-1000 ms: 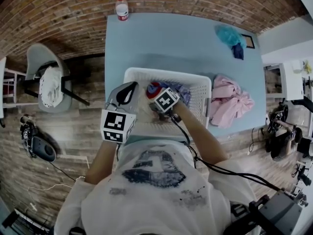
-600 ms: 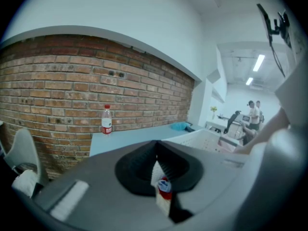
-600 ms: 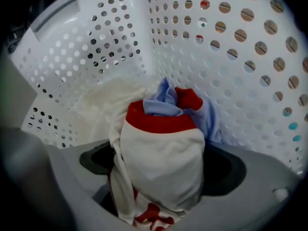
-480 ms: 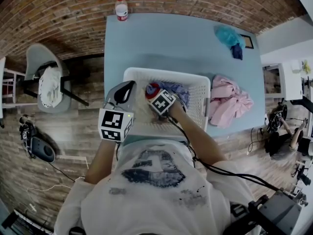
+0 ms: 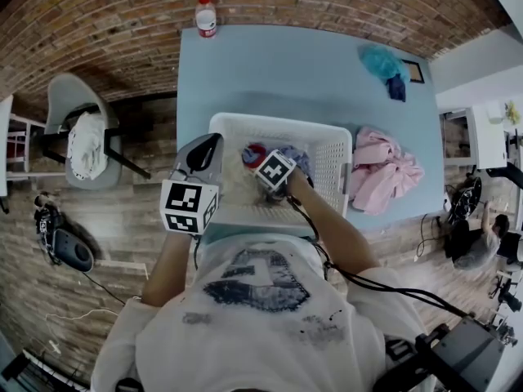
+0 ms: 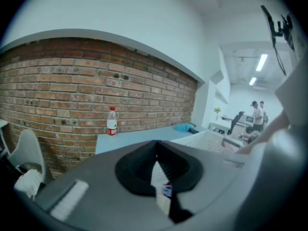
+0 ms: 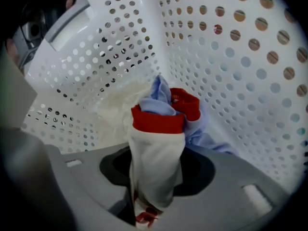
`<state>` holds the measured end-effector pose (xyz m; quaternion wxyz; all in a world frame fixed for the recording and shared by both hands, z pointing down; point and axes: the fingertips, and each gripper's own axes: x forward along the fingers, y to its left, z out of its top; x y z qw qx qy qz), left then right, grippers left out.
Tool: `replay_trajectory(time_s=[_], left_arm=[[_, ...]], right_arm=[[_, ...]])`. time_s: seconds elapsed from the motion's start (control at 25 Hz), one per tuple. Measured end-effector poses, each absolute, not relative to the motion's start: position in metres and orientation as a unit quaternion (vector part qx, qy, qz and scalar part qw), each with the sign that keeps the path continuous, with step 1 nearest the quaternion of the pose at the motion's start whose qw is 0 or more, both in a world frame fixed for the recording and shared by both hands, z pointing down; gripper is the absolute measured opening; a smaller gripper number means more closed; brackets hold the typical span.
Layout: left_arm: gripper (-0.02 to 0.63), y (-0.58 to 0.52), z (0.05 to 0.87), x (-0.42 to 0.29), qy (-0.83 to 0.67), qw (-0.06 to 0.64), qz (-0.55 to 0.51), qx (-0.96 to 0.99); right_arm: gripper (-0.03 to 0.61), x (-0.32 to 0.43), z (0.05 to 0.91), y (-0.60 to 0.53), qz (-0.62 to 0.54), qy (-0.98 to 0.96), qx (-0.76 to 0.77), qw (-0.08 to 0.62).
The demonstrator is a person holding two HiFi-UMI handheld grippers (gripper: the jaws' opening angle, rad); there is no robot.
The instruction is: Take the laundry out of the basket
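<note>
- My right claw (image 7: 156,173) is down inside the white perforated basket (image 7: 231,57). Its jaws are closing on a white garment with a red band (image 7: 158,143), and the cloth is already bunched between them.
- The garment runs straight out from this claw, along the claw's own line. The white end is in the jaws and the red-banded end points away, toward the basket's far wall.
- A pale blue cloth (image 7: 204,129) lies against the red band on its far right side. I judge it may drag along when I lift.
- My left claw (image 6: 157,148) is closed on nothing. It hovers by the basket's near-left corner, so the right claw is the nearer one.
- The basket stands on the blue table (image 5: 286,72). A pink garment (image 5: 384,170) lies just beside its right wall, already out.
</note>
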<state>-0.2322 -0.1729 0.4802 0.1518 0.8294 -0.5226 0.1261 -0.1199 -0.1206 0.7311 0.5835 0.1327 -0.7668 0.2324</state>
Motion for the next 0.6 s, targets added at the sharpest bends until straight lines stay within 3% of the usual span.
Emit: replay_trajectory(time_s=[0.28,0.6], left_arm=[[-0.009,-0.169,0.479,-0.233,-0.525,0.153,0.126,0.828],[-0.009,-0.162,0.48,-0.226,-0.524,0.145,0.134,0.829]], right_arm=[[0.183,-0.121,0.718,-0.12,0.337,-0.779,0.142,0.509],[0.183,-0.119,0.677,-0.13,0.372,-0.806,0.19,0.419]])
